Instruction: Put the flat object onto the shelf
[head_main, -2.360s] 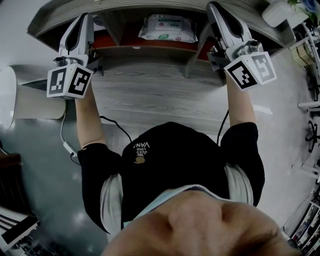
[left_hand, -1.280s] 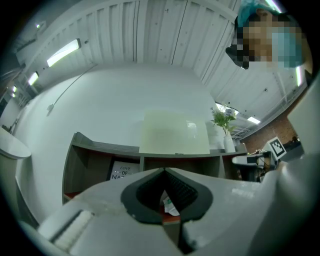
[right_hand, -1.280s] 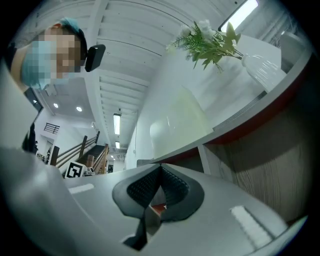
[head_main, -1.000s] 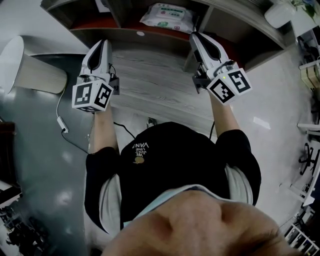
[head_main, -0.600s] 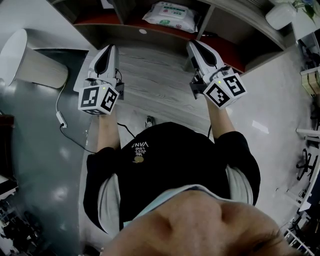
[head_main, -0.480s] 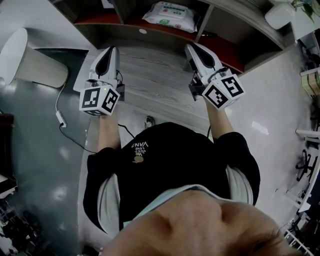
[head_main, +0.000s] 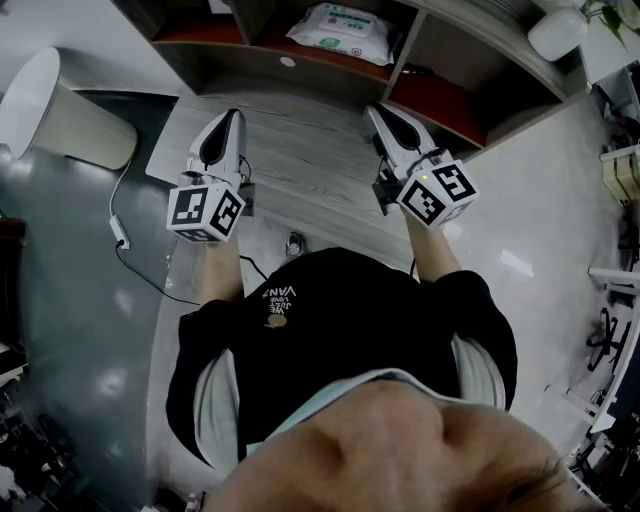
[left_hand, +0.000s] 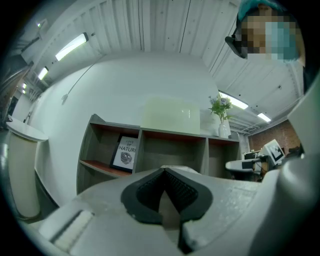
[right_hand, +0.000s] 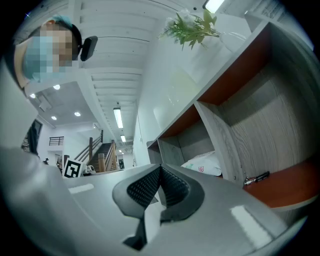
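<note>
The flat object is a white packet of wipes (head_main: 347, 32); it lies in the middle compartment of the wooden shelf (head_main: 398, 62) and also shows in the right gripper view (right_hand: 205, 164). My left gripper (head_main: 228, 116) and right gripper (head_main: 371, 110) are held side by side in front of the shelf, well short of it, above the wood-grain floor. Both point level at the shelf. The left gripper (left_hand: 163, 170) is shut with nothing between its pads. The right gripper (right_hand: 160, 168) is shut and empty too.
A framed print (left_hand: 124, 153) stands in the shelf's left compartment and a pen (right_hand: 256, 178) lies in the right one. A vase of flowers (left_hand: 220, 112) tops the shelf. A pale round bin (head_main: 60, 110) and a cable (head_main: 120, 235) are at the left.
Both grippers have drawn back from the shelf toward the person and sunk lower. They stay shut and empty, and the packet has not moved on the shelf.
</note>
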